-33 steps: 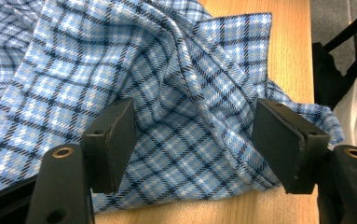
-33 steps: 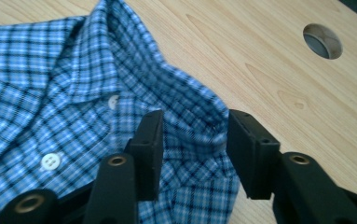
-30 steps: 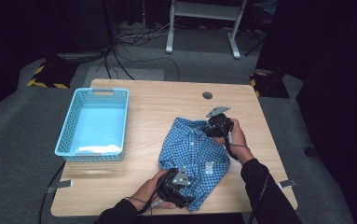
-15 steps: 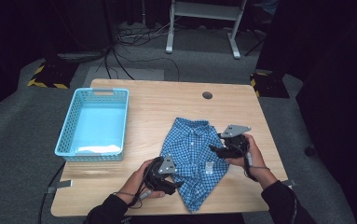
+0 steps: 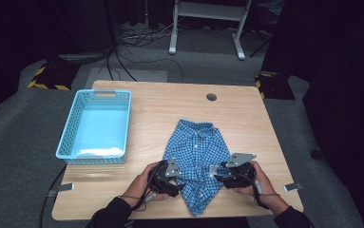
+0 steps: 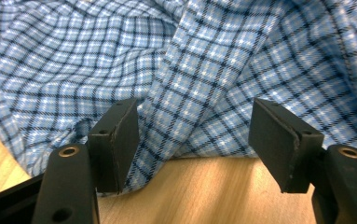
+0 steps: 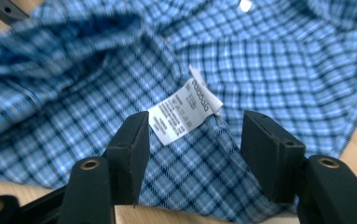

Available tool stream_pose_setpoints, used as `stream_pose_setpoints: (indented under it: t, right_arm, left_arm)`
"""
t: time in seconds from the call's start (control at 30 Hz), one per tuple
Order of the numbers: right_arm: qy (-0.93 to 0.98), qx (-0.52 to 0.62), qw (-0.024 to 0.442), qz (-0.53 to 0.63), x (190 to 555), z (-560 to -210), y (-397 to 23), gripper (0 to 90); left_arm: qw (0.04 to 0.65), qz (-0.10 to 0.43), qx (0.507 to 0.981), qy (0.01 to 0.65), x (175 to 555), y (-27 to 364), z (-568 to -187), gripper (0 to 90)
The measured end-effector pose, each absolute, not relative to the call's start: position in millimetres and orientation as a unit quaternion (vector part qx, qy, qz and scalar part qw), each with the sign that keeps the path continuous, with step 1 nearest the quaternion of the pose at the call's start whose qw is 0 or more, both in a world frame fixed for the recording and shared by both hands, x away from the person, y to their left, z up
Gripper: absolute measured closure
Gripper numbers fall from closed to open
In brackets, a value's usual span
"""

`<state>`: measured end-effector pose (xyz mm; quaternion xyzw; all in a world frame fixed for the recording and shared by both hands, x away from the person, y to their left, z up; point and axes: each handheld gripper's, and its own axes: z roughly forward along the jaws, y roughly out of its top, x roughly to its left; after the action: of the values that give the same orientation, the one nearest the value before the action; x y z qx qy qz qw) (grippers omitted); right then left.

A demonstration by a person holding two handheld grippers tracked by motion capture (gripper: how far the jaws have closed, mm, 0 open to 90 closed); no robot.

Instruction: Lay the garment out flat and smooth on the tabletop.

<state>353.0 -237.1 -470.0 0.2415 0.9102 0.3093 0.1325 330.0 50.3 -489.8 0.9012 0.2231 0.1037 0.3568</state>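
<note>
A blue checked shirt (image 5: 196,152) lies crumpled on the wooden table (image 5: 246,118), collar toward the far side. My left gripper (image 5: 180,185) is open at the shirt's near left edge. In the left gripper view, a fold of the shirt (image 6: 204,60) lies between the wide jaws of the left gripper (image 6: 195,140). My right gripper (image 5: 217,176) is at the shirt's near right edge. Its jaws have just been closing a little. In the right gripper view, the right gripper (image 7: 192,154) stands open around the hem and the white label (image 7: 183,112), its pads apart from the cloth.
A light blue plastic basket (image 5: 94,156) stands at the table's left side. A round cable hole (image 5: 211,97) sits near the far edge. Tape tabs (image 5: 291,186) mark the near corners. A white metal frame (image 5: 208,19) stands on the floor beyond.
My right gripper has moved from the shirt's far right part down to its near right edge. My left gripper has shifted slightly left along the near edge.
</note>
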Motion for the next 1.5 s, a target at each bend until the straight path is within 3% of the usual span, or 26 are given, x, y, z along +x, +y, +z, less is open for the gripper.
stream_pose_setpoints:
  t: [1.5]
  right_arm:
    - [0.888, 0.293, 0.146, 0.323, 409, -487, -234, 42.9]
  left_arm:
    - [0.346, 0.132, 0.892, 0.258, 369, 47, -490, 32.1]
